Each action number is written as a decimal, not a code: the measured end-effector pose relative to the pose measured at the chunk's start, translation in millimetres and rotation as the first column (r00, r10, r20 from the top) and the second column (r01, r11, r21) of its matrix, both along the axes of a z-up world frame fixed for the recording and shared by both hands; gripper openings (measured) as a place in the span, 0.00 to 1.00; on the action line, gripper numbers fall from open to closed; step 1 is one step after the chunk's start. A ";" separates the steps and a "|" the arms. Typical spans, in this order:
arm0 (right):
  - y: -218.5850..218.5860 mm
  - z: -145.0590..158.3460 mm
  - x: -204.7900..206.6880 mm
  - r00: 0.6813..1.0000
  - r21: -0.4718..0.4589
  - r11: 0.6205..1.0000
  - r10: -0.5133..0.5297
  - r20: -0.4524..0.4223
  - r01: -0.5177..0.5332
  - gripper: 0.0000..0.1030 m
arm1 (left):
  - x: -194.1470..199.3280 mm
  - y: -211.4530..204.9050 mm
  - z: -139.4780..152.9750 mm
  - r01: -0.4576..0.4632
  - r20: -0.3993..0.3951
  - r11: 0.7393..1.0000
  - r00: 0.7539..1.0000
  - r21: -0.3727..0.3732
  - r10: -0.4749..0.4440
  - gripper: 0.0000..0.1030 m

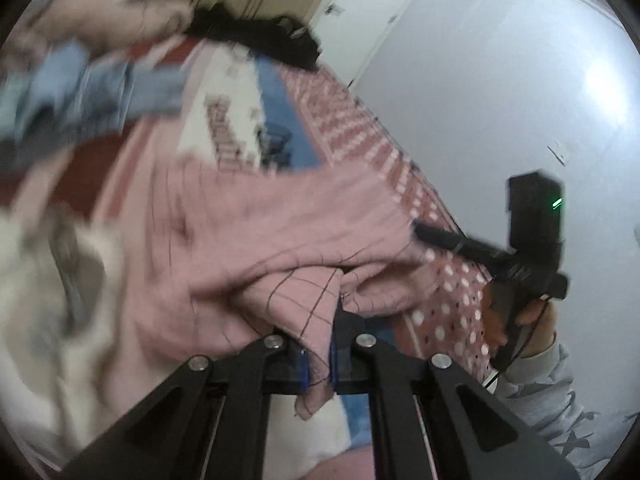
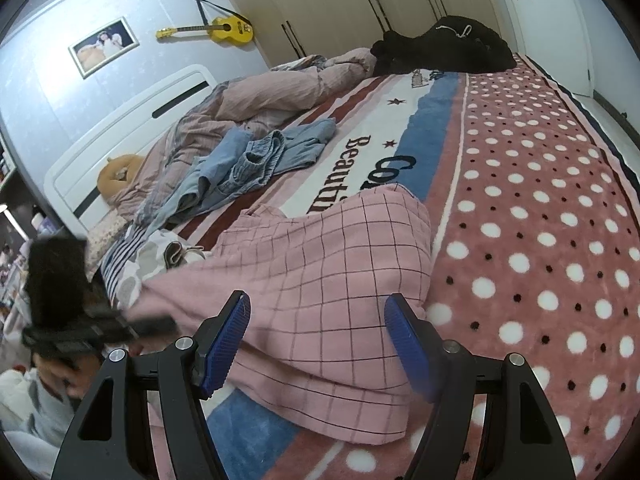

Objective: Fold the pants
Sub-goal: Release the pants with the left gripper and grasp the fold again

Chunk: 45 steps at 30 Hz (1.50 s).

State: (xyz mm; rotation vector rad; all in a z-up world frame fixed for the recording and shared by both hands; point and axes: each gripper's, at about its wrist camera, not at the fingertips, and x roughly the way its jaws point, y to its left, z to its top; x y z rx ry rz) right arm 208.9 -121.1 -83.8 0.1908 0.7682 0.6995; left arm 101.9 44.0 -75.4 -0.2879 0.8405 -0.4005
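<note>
Left gripper (image 1: 318, 360): pads pinched on a fold of the pink checked pants (image 2: 320, 280), cloth bunched between the blue pads and trailing out below them; grip placed at an edge, presumably to lift or drag that end across. View blurred.

Right gripper (image 2: 318, 344): fingers spread wide, nothing between the pads, poised just above the near part of the pants; judged ready for a second hold or to flatten the cloth. Seen from the left wrist as a dark body (image 1: 532, 240) with a green light, off the bed's edge.

Bed, covered by a plush blanket (image 2: 540, 220): pink with white dots on one side, striped and lettered on the other. Serves as the folding surface.

Pink checked pants, as above: spread partly flat on the near end of the blanket, straddling the line between dotted and striped areas, one end rumpled toward the left gripper. Folding judged at an early stage.

Pinkish duvet (image 2: 248, 100): heaped toward the headboard, well apart from the pants.

Black garment (image 2: 440, 48): piled at the far end of the bed.

Blue denim garment (image 2: 248, 164): crumpled mid-bed, near but not touching the pants.

Yellow guitar (image 2: 224, 30): hung on the far wall.
</note>
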 end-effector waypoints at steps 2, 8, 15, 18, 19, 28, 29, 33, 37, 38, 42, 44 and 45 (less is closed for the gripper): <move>-0.1 -1.8 0.4 1.000 -0.003 1.000 -0.006 -0.003 0.006 0.65 | 6.3 -10.4 21.7 0.022 0.060 0.996 0.998 0.087 -0.027 0.04; -2.4 -3.9 1.2 1.000 0.013 1.000 -0.017 -0.018 0.017 0.65 | 22.2 -20.8 75.0 0.107 0.214 0.961 0.963 0.257 -0.165 0.04; 3.0 -17.6 3.6 0.998 -0.016 1.000 -0.022 -0.057 0.022 0.65 | 52.4 26.8 17.6 0.121 0.002 0.970 0.992 0.211 -0.124 0.04; 7.0 -24.0 3.6 0.997 -0.046 0.999 -0.016 -0.071 0.012 0.65 | 47.3 45.4 -30.7 0.135 -0.151 0.982 0.982 0.129 -0.115 0.07; 8.1 -24.7 4.0 0.997 -0.057 0.998 -0.011 -0.073 0.007 0.65 | 42.5 47.9 -42.7 0.131 -0.184 0.983 0.977 0.130 -0.106 0.07; 5.1 0.1 16.0 0.999 -0.101 0.994 -0.038 -0.004 0.038 0.65 | 25.3 78.5 -27.0 0.016 -0.146 0.990 0.989 0.138 0.005 0.56; 6.1 3.8 18.4 0.999 -0.112 0.993 -0.044 0.010 0.045 0.65 | 28.1 82.4 -23.0 -0.002 -0.133 0.992 0.991 0.129 0.020 0.56; 15.1 14.2 22.3 0.999 -0.129 0.992 0.000 0.039 0.005 0.65 | 47.5 87.7 -22.9 -0.039 -0.128 0.995 0.990 0.095 0.052 0.58; 33.3 17.9 7.4 0.990 -0.193 0.976 0.115 0.083 -0.097 0.65 | 62.4 78.2 -33.8 -0.044 -0.143 0.988 0.988 0.145 0.065 0.58; 37.5 16.2 2.8 0.986 -0.210 0.971 0.139 0.087 -0.118 0.65 | 65.7 76.2 -35.8 -0.046 -0.143 0.988 0.987 0.150 0.068 0.58; 57.7 -0.5 -6.8 0.979 -0.377 0.922 0.151 0.140 -0.088 0.68 | 84.5 76.0 -40.1 -0.083 -0.156 0.984 0.982 0.161 0.108 0.23; 62.9 -6.2 -5.3 0.973 -0.440 0.898 0.122 0.196 -0.023 0.67 | 95.0 73.0 -38.3 -0.095 -0.154 0.981 0.981 0.168 0.122 0.14; 63.4 -7.4 -2.6 0.970 -0.450 0.893 0.109 0.219 0.001 0.65 | 98.2 72.3 -36.5 -0.101 -0.142 0.980 0.982 0.173 0.126 0.10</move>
